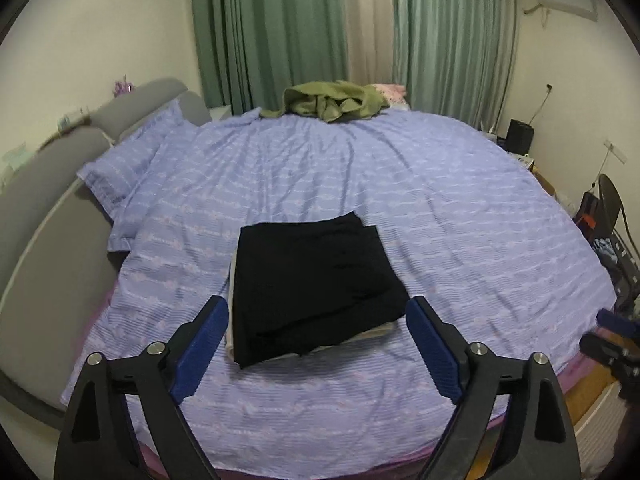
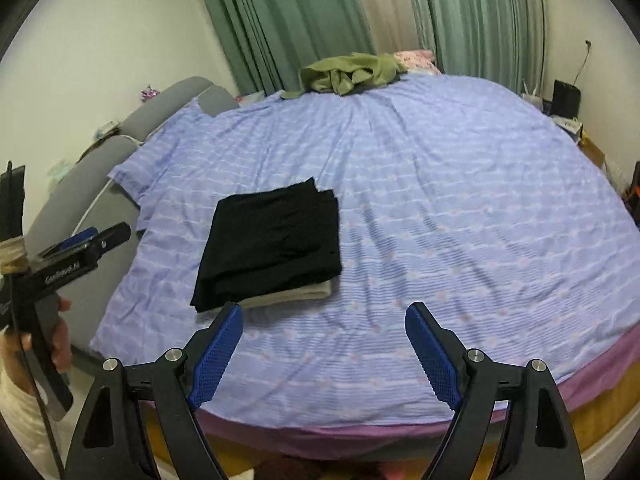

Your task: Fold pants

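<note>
Bed with lilac cover (image 1: 440, 208), green curtains (image 1: 272, 32) behind. Folded black pants (image 1: 316, 280) lie on a beige garment (image 2: 296, 294) near the bed's front. My left tongs (image 1: 316, 346) and right tongs (image 2: 324, 354) gape wide, empty, above the bed.

Beige folded garment (image 2: 304, 294) mostly hidden under black folded pants (image 2: 272, 240); right gripper (image 1: 612, 340) blurred, cut off at frame edge.
</note>
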### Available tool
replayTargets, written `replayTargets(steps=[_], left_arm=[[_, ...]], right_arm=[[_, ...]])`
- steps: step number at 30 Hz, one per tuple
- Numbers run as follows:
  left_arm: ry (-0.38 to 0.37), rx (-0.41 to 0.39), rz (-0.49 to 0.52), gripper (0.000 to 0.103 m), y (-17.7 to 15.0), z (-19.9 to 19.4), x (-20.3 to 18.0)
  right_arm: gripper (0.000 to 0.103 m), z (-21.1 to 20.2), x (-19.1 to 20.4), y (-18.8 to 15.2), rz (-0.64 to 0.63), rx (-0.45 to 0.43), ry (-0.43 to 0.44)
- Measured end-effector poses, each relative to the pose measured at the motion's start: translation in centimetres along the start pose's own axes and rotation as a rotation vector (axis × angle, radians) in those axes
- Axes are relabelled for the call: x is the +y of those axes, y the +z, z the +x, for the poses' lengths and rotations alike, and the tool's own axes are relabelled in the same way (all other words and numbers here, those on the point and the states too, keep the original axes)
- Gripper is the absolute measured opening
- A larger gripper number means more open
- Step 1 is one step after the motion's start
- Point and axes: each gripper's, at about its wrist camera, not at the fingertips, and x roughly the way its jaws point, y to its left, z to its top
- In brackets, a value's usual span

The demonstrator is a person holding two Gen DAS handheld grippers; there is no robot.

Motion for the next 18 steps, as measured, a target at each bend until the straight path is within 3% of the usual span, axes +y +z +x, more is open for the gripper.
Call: replayTargets(steps=[8, 18], left_arm=[[-0.047, -0.046, 0.083, 0.094, -0.7, -4.3, -6.0], [-0.062, -0.057, 0.104, 0.096, -1.5, -7.5, -14.1]], right_arm=[[0.085, -5.4, -4.1, -0.8, 0.080, -0.070, -0.068], [0.085, -9.5, -8.8, -1.5, 0.090, -0.126, -0.065]])
